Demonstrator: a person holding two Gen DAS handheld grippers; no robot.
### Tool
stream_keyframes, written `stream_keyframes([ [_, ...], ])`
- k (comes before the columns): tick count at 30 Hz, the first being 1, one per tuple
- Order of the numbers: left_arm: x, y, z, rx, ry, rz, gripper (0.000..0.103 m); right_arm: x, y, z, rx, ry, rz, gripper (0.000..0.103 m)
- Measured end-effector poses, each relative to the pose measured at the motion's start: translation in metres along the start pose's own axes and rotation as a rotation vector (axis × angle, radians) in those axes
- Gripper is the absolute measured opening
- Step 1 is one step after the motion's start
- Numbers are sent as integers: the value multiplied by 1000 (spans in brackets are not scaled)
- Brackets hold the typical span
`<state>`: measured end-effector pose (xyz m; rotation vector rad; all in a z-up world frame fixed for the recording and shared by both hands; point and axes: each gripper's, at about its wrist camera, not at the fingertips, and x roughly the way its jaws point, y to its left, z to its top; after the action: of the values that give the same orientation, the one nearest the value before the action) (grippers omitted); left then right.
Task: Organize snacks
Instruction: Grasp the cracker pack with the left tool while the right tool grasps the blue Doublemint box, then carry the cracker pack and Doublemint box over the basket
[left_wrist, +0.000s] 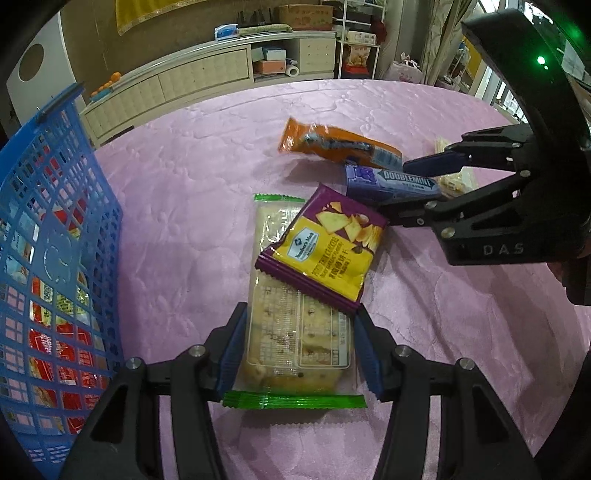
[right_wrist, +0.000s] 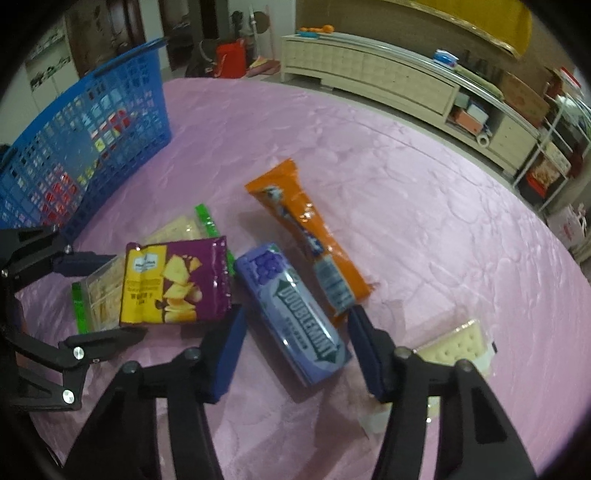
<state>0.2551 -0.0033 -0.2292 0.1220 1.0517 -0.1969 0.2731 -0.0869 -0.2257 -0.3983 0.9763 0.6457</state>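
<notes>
Left wrist view: blue lattice basket (left_wrist: 55, 236) at worktop's (left_wrist: 207, 177) left edge, holding red and yellow packets seen through the mesh. Clear cracker pack (left_wrist: 291, 325) with green sealed ends lies flat; left gripper (left_wrist: 299, 354) jaws pressed on both its sides. Purple-and-yellow chip packet (left_wrist: 325, 247) overlaps its far half. Right gripper (right_wrist: 295, 350) jaws half open, straddling the purple gum pack (right_wrist: 291, 317), pads apart from it. Orange wrapper (right_wrist: 310, 240) lies beside.

The purple chip bag (left_wrist: 323, 245) covers the middle of the clear cracker pack (left_wrist: 291, 332) beneath it. Through the blue basket (left_wrist: 62, 236) mesh the packets inside show only as red and yellow scraps, and the frame edge cuts the basket off. The orange wrapper's (right_wrist: 312, 240) print is too blurred to read.
</notes>
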Motion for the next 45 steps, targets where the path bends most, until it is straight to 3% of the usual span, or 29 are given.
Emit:
stream_keyframes([
  [5,0,-2,1,-6,-15,11,51,-4,1,-5,2,-3,38,39],
  [8,-4,-9,-2,35,-34,62,51,-12,6,-15,28,-18,30,36],
  [22,-61,-47,-5,171,-102,197,51,-80,14,-43,221,-113,48,35],
  [26,-81,-50,-6,177,-117,194,51,-97,13,-47,269,-132,67,35],
  [45,-193,-39,-18,132,-272,220,51,-188,57,-33,207,-257,28,35],
])
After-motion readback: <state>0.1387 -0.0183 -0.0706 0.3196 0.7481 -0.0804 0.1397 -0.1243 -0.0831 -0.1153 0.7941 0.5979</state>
